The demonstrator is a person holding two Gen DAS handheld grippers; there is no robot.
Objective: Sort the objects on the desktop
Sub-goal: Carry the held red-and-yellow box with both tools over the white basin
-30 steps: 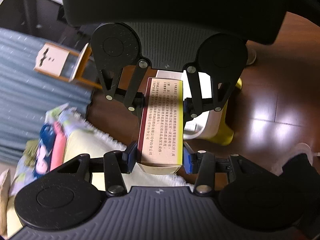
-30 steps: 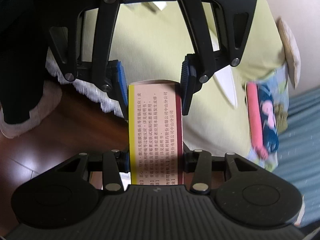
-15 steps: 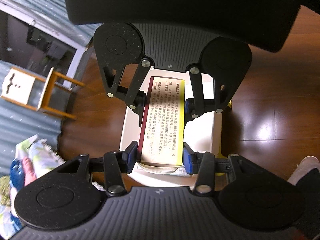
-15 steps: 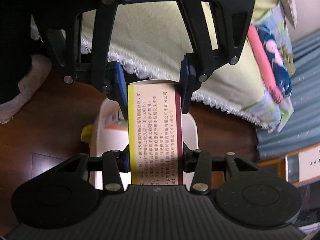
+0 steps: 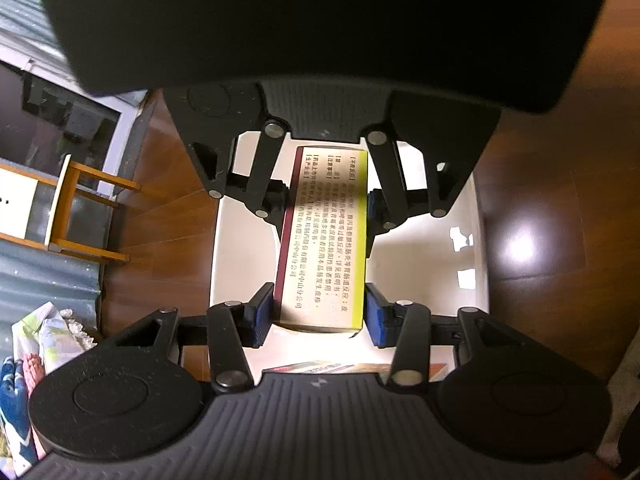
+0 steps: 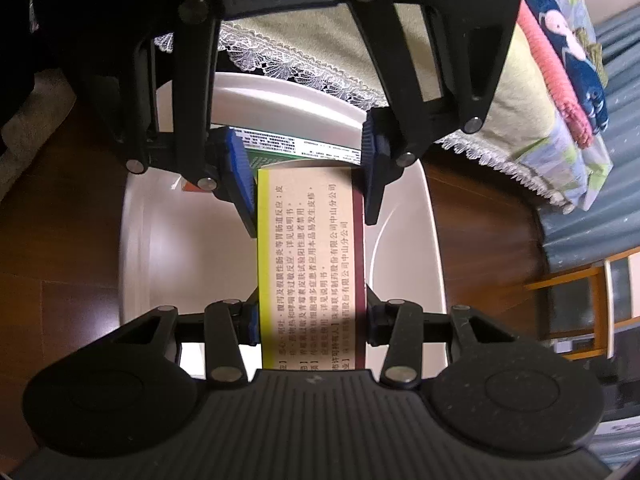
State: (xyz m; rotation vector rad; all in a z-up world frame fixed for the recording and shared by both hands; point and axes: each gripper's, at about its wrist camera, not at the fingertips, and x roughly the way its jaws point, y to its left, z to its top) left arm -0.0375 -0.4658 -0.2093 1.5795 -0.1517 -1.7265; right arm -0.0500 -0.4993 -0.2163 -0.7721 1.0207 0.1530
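Gripping opposite ends of one medicine box, both claws hang over a white bin on the dark wooden floor. To the left, the left gripper has its blue pads nearly closed, touching the box's near end. The right gripper is clamped on the other end, box pressed between its pads. A green-and-white package lies inside the bin at its far wall. Beyond, a lace-edged cloth.
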